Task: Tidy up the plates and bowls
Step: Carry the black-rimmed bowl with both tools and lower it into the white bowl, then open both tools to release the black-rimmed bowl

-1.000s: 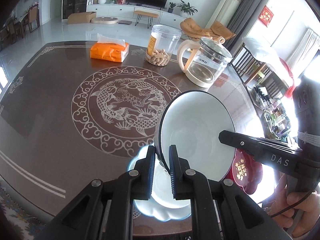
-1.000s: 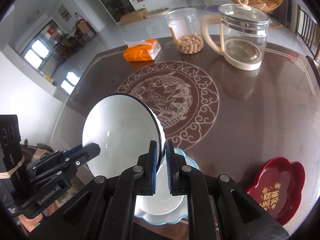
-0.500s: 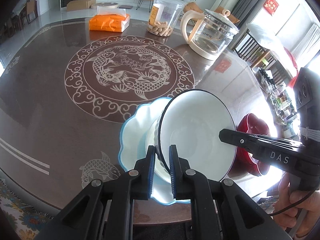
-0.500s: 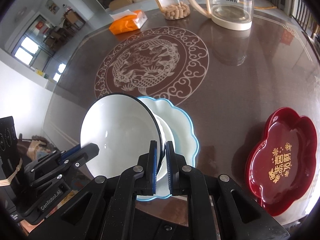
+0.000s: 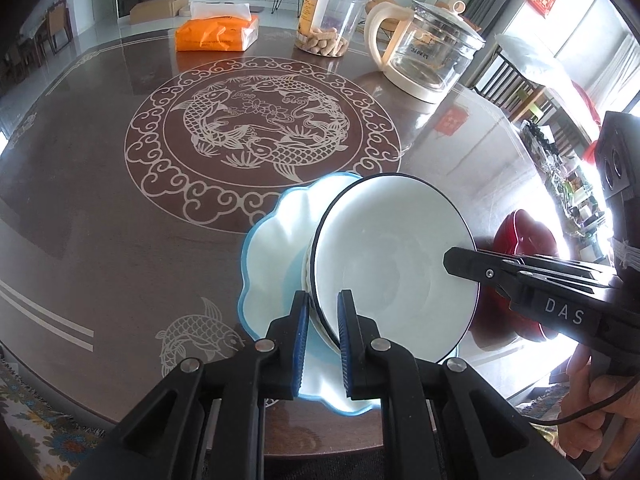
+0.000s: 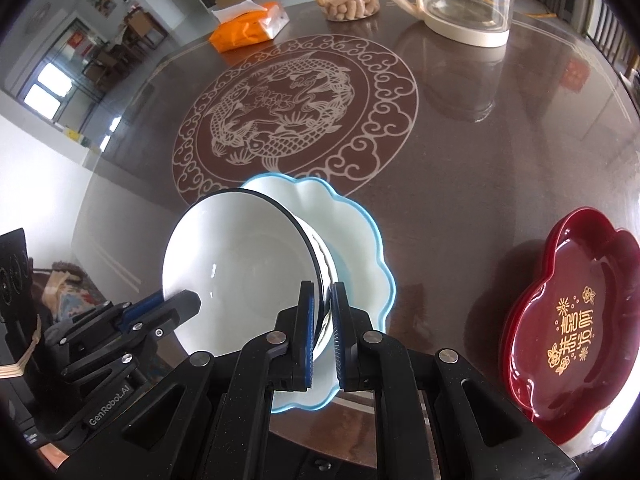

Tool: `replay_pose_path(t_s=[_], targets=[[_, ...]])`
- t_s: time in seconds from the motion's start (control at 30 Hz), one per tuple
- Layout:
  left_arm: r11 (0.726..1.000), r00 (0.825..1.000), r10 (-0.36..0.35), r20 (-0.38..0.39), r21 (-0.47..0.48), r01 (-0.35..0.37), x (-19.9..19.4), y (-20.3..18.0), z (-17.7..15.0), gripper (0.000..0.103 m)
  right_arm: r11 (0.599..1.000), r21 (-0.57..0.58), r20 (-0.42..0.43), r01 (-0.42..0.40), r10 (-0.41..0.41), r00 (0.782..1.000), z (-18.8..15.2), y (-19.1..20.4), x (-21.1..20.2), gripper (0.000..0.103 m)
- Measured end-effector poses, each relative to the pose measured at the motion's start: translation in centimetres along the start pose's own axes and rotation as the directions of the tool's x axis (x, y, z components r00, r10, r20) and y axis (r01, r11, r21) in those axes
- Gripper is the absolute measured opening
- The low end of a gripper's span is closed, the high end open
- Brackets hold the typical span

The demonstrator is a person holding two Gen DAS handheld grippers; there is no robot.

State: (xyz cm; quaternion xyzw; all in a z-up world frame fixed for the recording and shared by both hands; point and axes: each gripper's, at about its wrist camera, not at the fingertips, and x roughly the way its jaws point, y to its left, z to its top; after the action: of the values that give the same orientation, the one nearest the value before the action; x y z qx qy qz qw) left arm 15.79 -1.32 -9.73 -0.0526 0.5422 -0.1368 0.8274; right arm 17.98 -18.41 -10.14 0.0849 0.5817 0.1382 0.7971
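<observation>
Both tongs, left [image 5: 322, 312] & right [image 6: 320, 312], clamp bowl [image 5: 392, 264] rim over scalloped plate [image 5: 272, 240]; red tray [image 6: 576, 312] nearby.

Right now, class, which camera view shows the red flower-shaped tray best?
The right wrist view: the red tray lies nearly whole on the table's right side, gold lettering readable. In the left wrist view only a sliver of it shows, hidden behind the white bowl and the right gripper, washed out by glare.
</observation>
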Motion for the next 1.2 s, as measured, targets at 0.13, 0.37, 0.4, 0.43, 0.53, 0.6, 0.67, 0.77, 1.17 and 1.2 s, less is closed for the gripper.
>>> replay_pose_path(t_s=[0.13, 0.37, 0.4, 0.43, 0.53, 0.6, 0.67, 0.77, 1.17, 1.2], targets=[[0.999, 0.999, 0.036, 0.032, 0.024, -0.037, -0.4, -0.3, 0.2, 0.014, 1.000, -0.021, 0.019, 0.002, -0.002, 1.000, -0.2, 0.1, -0.1, 0.015], [0.994, 0.986, 0.099, 0.132, 0.026, -0.104, -2.7, 0.1, 0.2, 0.020, 1.000, -0.016, 0.120, -0.005, 0.007, 0.993, -0.5, -0.4, -1.7, 0.049], [0.993, 0.982, 0.113, 0.150, 0.022, -0.117, -3.1, 0.2, 0.1, 0.032, 1.000, -0.019, 0.144, 0.003, 0.000, 0.990, -0.5, -0.4, -2.1, 0.049], [0.992, 0.977, 0.125, 0.175, 0.012, -0.129, -3.6, 0.3, -0.1, 0.053, 1.000, -0.021, 0.167, 0.005, -0.002, 0.986, -0.7, -0.3, -2.7, 0.052], [0.983, 0.940, 0.179, 0.290, -0.025, -0.180, -5.4, 0.4, -1.1, 0.085, 1.000, -0.020, 0.245, 0.024, -0.018, 0.969, -1.7, -0.1, -4.5, 0.060], [0.976, 0.920, 0.213, 0.330, -0.025, -0.217, -6.2, 0.2, -1.7, 0.085, 0.999, -0.020, 0.297, 0.048, -0.040, 0.954, -2.8, 0.1, -5.5, 0.060], [0.975, 0.917, 0.216, 0.335, -0.026, -0.221, -6.5, 0.2, -2.3, 0.085, 0.996, -0.015, 0.360, 0.090, -0.079, 0.930, -4.3, 0.4, -6.5, 0.063], [0.975, 0.914, 0.221, 0.339, -0.049, -0.218, -6.7, 0.2, -3.4, 0.085, 0.985, 0.003, 0.475, 0.173, -0.154, 0.867, -7.4, 1.2, -7.3, 0.068], [0.967, 0.902, 0.252, 0.351, -0.059, -0.247, -7.7, -0.8, -6.2, 0.085, 0.966, 0.073, 0.625, 0.248, -0.238, 0.744, -15.3, 2.5, -7.8, 0.069], [0.966, 0.899, 0.255, 0.357, -0.055, -0.252, -7.9, -0.9, -6.4, 0.085, 0.965, 0.080, 0.628, 0.251, -0.245, 0.738, -15.5, 2.5, -7.9, 0.069]])
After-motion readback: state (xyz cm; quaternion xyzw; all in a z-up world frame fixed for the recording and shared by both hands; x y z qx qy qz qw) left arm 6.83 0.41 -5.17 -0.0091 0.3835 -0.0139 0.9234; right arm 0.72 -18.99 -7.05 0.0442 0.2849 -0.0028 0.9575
